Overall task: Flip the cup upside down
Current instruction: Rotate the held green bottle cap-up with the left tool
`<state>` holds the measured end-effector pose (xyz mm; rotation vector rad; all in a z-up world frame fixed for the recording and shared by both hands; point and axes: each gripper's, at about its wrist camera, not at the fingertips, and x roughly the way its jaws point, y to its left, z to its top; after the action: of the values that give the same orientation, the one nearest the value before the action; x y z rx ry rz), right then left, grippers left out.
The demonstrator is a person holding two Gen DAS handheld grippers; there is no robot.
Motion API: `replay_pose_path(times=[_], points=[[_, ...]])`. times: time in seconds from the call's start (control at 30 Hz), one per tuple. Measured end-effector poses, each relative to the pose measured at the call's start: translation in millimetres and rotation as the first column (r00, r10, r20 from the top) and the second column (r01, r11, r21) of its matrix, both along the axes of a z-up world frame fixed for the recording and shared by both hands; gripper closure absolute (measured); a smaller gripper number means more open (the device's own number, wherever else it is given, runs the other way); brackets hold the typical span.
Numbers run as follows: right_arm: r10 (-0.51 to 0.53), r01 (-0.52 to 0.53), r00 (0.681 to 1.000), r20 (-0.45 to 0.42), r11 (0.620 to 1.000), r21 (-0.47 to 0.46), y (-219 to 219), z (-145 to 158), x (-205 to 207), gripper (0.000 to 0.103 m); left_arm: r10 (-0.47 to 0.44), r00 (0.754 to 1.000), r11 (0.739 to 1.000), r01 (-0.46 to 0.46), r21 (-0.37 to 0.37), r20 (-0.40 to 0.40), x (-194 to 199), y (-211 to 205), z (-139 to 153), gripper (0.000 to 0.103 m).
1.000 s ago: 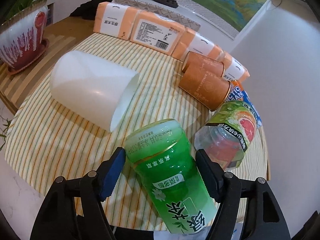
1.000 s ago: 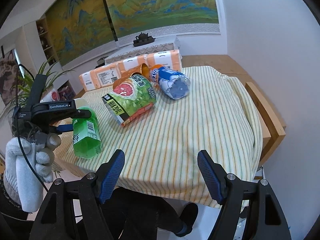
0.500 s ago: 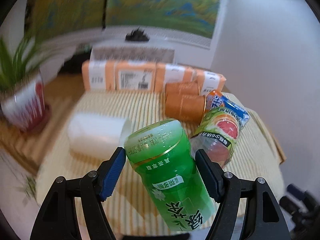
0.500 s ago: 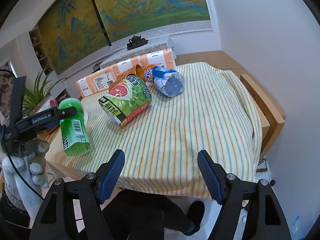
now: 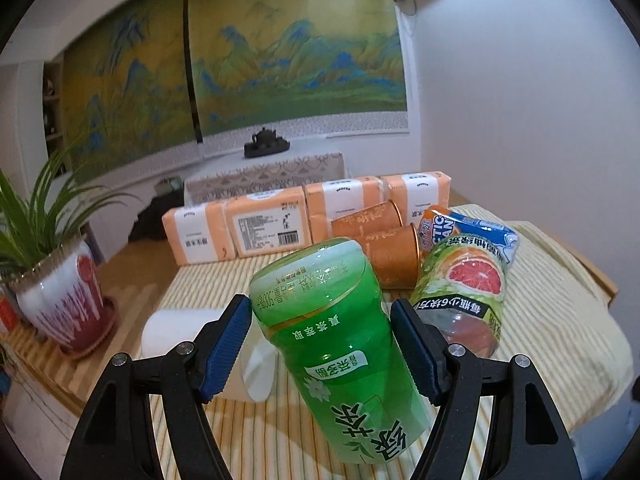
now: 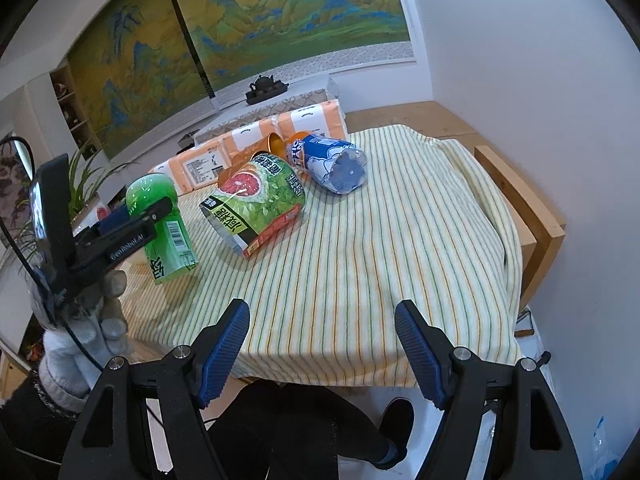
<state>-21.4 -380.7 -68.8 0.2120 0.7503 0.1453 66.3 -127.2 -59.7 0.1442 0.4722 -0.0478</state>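
Note:
My left gripper [image 5: 322, 344] is shut on a green translucent cup [image 5: 340, 344] with a Chinese label and holds it above the striped tablecloth [image 5: 260, 432], closed end up and tilted away. The same green cup [image 6: 162, 224] shows in the right wrist view at the table's left, held by the left gripper [image 6: 132, 220]. My right gripper [image 6: 322, 350] is open and empty, off the table's near edge.
A white cup [image 5: 180, 332] lies on its side at left. A grapefruit-label cup [image 6: 256, 204], a blue-orange cup [image 6: 332, 160] and two copper cups [image 5: 380, 248] lie toward the back. Orange tissue packs [image 5: 256, 228] line the far edge. A potted plant [image 5: 60, 296] stands left.
My left gripper has lifted and tipped upward with the green cup, which now stands more upright. My right gripper has drawn back slightly and stays open.

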Motion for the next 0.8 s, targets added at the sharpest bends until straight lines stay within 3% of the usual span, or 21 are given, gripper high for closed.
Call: replay_pose_path(times=[0.5,0.8], points=[[-0.018,0.018,1.000,0.000,1.000,0.010,5.2,3.6,1.4,0.031,-0.042,0.998,0.999,0.043,-0.029,0.041,-26.8,7.8,-6.9,0.028],[-0.011,0.011,1.000,0.010,1.000,-0.006,14.8,6.5,1.8,0.031,-0.096,0.995,0.991,0.093,-0.095,-0.032,-37.4,12.1,-16.5,0.033]])
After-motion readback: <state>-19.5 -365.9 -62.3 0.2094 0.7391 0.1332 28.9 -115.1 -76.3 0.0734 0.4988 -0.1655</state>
